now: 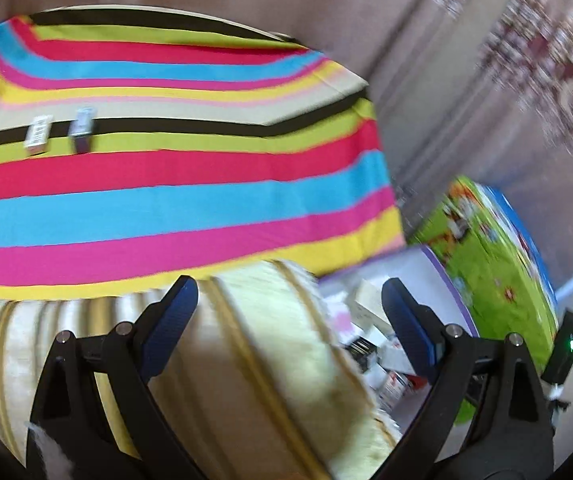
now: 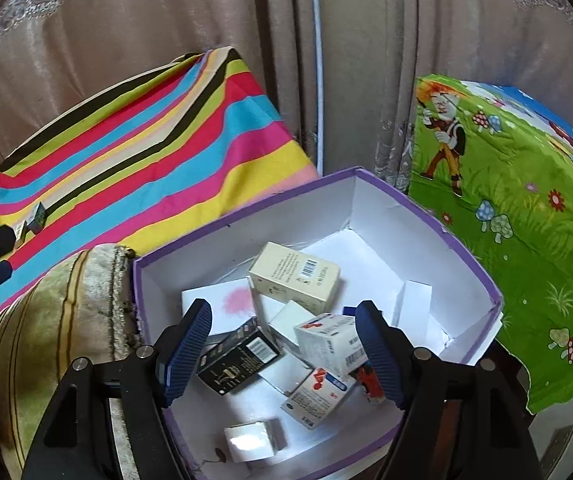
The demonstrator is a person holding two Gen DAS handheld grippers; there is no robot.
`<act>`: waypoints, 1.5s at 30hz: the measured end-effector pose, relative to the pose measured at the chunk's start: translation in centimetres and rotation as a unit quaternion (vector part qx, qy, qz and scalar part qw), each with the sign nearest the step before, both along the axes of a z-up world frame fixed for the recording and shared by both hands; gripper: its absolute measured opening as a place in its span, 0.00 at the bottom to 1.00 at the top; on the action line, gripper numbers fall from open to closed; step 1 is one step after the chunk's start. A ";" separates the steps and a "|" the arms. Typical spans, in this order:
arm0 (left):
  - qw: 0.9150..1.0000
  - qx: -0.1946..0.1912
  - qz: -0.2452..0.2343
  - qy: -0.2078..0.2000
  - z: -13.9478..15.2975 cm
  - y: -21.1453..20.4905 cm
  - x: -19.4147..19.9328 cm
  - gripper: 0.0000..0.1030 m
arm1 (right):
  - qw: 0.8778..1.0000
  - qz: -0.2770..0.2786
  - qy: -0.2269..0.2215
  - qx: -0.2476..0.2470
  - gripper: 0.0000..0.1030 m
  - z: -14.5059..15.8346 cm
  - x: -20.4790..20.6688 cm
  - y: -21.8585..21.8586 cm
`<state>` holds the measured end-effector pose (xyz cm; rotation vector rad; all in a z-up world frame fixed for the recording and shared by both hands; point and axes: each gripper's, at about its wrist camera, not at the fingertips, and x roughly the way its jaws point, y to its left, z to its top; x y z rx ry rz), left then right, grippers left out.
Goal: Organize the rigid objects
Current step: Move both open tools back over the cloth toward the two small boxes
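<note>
The task's things are small rigid cartons, most of them lying loose in a purple-rimmed box (image 2: 426,216) with white inner walls, seen clearly from the right wrist. Seven cartons can be counted inside, tumbled against one another: a cream carton with a barcode (image 2: 294,278) at the far side, a white carton with a pink blotch (image 2: 222,304) to its left, a black carton (image 2: 236,360) in the middle, a plain white one (image 2: 292,318) half under its neighbours, a white carton with red print (image 2: 330,344), a red-and-blue printed carton (image 2: 316,394) nearer, and a shiny white carton (image 2: 252,440) nearest of all — others may be hidden beneath. Two more small cartons stand side by side, well apart from the box, on the striped cloth (image 1: 206,184): a white one (image 1: 38,136) and a grey one (image 1: 82,134). The right gripper (image 2: 286,354) hangs above the box with its blue pads spread and nothing between them. The left gripper (image 1: 290,320) is spread wide too, empty, over a pale green cushion with gold stripes (image 1: 278,360) that sits between the striped cloth and the box. To the right of the box lies one green cartoon-printed cloth (image 2: 518,208), and a beige curtain (image 2: 166,32) hangs behind everything.
</note>
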<state>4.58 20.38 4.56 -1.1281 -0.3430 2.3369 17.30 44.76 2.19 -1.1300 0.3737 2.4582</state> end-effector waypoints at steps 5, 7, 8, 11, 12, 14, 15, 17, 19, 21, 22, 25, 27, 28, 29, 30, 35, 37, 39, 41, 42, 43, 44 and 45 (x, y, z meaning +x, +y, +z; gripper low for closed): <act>0.998 -0.003 0.058 0.013 -0.2 -3.9 -0.6 0.92 | 1.000 0.022 -0.003 0.003 0.74 0.0 -0.7 -1.7; 0.997 0.002 0.075 0.016 -0.3 -5.4 -0.7 0.92 | 0.999 0.033 -0.006 0.003 0.74 0.0 -0.9 -2.3; 0.996 0.006 0.084 0.013 -0.5 -5.9 -0.9 0.92 | 0.999 0.039 -0.006 0.007 0.74 0.0 -1.0 -2.7; 0.995 0.019 0.101 0.004 -1.0 -7.4 -1.3 0.92 | 0.999 0.046 -0.008 0.007 0.74 0.0 -1.2 -3.2; 0.994 0.016 0.107 0.006 -1.1 -7.8 -1.3 0.92 | 0.999 0.047 -0.008 0.007 0.74 0.0 -1.2 -3.4; 0.993 0.012 0.113 0.013 -0.9 -8.4 -1.1 0.92 | 0.998 0.055 -0.008 0.010 0.74 0.1 -1.5 -4.0; 0.993 0.011 0.116 0.019 -0.8 -8.7 -1.0 0.92 | 0.998 0.058 -0.008 0.011 0.74 0.2 -1.6 -4.2; 0.992 0.008 0.120 0.026 -0.7 -9.1 -0.8 0.92 | 0.998 0.063 -0.005 0.013 0.74 0.4 -1.8 -4.8; 0.992 0.009 0.122 0.025 -0.8 -9.5 -0.7 0.92 | 0.998 0.068 -0.006 0.014 0.74 0.4 -2.1 -5.1; 0.992 0.009 0.126 0.024 -0.9 -9.9 -0.6 0.92 | 0.997 0.072 -0.004 0.016 0.74 0.6 -2.4 -5.5; 0.991 0.009 0.129 0.023 -0.9 -10.1 -0.5 0.92 | 0.997 0.073 -0.004 0.017 0.74 0.6 -2.4 -5.6; 0.990 0.008 0.138 0.019 -1.0 -10.7 -0.6 0.92 | 0.997 0.080 -0.005 0.020 0.74 0.7 -2.9 -6.2; 0.989 0.000 0.148 0.018 -1.0 -10.9 -0.6 0.92 | 0.996 0.083 -0.004 0.022 0.74 0.7 -3.1 -6.4; 0.988 -0.003 0.151 0.018 -1.0 -11.0 -0.6 0.92 | 0.996 0.087 -0.004 0.024 0.74 0.7 -3.4 -6.7; 0.988 -0.007 0.155 0.018 -1.0 -11.0 -0.6 0.92 | 0.996 0.089 -0.005 0.024 0.74 0.6 -3.6 -6.9; 0.987 -0.012 0.159 0.019 -1.1 -11.1 -0.6 0.92 | 0.995 0.092 -0.005 0.023 0.74 0.6 -3.8 -7.1; 0.982 -0.039 0.183 0.019 -1.2 -11.6 -0.6 0.92 | 0.993 0.111 -0.007 0.023 0.74 0.4 -4.8 -8.5; 0.980 -0.049 0.190 0.020 -1.3 -11.7 -0.7 0.92 | 0.993 0.119 -0.009 0.024 0.74 0.3 -5.1 -9.0; 0.979 -0.055 0.195 0.020 -1.4 -12.0 -0.6 0.92 | 0.991 0.128 -0.013 0.027 0.74 0.2 -5.6 -9.8; 0.977 -0.064 0.201 0.019 -1.4 -12.2 -0.7 0.92 | 0.990 0.134 -0.016 0.031 0.74 0.2 -5.9 -10.3; 0.977 -0.065 0.203 0.019 -1.5 -12.3 -0.7 0.92 | 0.990 0.137 -0.017 0.034 0.74 0.1 -6.2 -10.5; 0.976 -0.067 0.205 0.017 -1.6 -12.4 -0.7 0.92 | 0.990 0.138 -0.019 0.035 0.74 0.1 -6.3 -10.7; 0.976 -0.071 0.207 0.017 -1.6 -12.4 -0.8 0.92 | 0.989 0.142 -0.020 0.037 0.74 0.1 -6.6 -11.0; 0.975 -0.074 0.210 0.016 -1.7 -12.5 -0.8 0.92 | 0.989 0.144 -0.020 0.038 0.74 0.1 -6.7 -11.1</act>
